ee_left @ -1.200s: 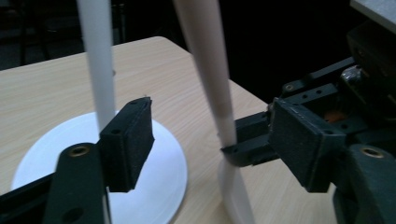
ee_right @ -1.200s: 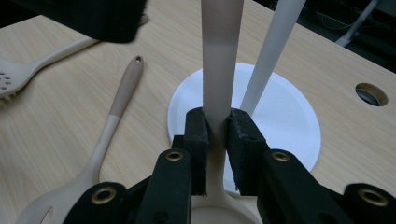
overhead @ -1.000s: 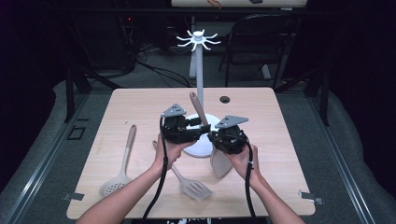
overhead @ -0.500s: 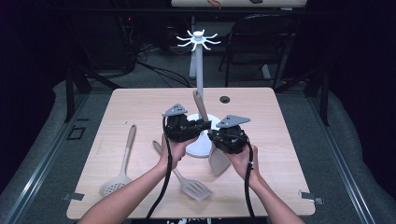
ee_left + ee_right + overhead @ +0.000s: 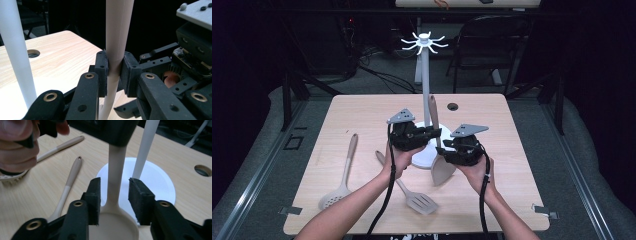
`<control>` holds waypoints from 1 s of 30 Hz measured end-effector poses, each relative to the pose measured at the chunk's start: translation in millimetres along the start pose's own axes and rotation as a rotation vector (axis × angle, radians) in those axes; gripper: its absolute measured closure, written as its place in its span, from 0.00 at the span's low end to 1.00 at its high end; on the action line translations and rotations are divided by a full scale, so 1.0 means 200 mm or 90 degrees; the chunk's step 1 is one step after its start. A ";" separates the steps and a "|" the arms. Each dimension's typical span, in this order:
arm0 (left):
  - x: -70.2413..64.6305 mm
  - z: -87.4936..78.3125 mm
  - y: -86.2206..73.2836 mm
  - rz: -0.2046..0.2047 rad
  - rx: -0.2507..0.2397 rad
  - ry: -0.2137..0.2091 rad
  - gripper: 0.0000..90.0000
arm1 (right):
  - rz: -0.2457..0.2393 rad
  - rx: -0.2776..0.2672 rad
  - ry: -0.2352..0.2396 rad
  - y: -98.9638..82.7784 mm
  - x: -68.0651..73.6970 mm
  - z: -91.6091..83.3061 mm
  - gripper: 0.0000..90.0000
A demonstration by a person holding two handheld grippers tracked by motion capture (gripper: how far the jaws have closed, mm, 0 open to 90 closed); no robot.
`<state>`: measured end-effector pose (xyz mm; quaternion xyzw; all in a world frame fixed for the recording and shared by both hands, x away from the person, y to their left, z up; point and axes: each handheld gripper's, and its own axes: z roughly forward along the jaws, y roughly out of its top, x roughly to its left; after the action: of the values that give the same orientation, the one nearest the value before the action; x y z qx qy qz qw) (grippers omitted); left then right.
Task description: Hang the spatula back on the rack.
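Handover at the white round-based hook stand [image 5: 426,95]: beige silicone spoon [image 5: 441,170] upright just in front of its pole
Left tool [image 5: 114,73] clamped on the spoon handle; right tool [image 5: 113,195] jaws just opened, straddling the neck without touching, bowl low over the wooden worktop [image 5: 522,165]

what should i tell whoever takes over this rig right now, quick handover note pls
Left gripper: shut on the spoon, pads clamped on its handle, holding it upright.
Right gripper: jaws have just been opening; they straddle the spoon's neck with a gap on each side, no grip.
Rack: stands on its round white base right behind the spoon; its hooks are bare.
Slotted spoon and spatula: lying on the table.
Done: spoon passed to the left gripper.
Left, probably: hang all three utensils.
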<state>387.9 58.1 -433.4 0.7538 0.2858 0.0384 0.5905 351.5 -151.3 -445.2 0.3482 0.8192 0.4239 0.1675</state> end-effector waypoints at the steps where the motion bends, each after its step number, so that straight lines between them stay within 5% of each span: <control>1: 0.00 0.00 0.00 0.000 0.000 0.000 0.86 | 0.000 0.000 0.000 0.00 0.00 0.00 0.66; 18: 0.01 -0.01 0.08 0.057 0.008 -0.004 0.86 | 0.034 0.087 -0.008 -0.18 -0.19 -0.08 0.20; 30: 0.03 -0.01 0.13 0.058 0.001 -0.008 0.86 | 0.059 0.121 -0.039 -0.27 -0.30 -0.11 0.08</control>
<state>403.0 59.0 -411.6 0.7668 0.2476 0.0604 0.5891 357.7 -229.2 -477.7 0.4125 0.8332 0.3411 0.1390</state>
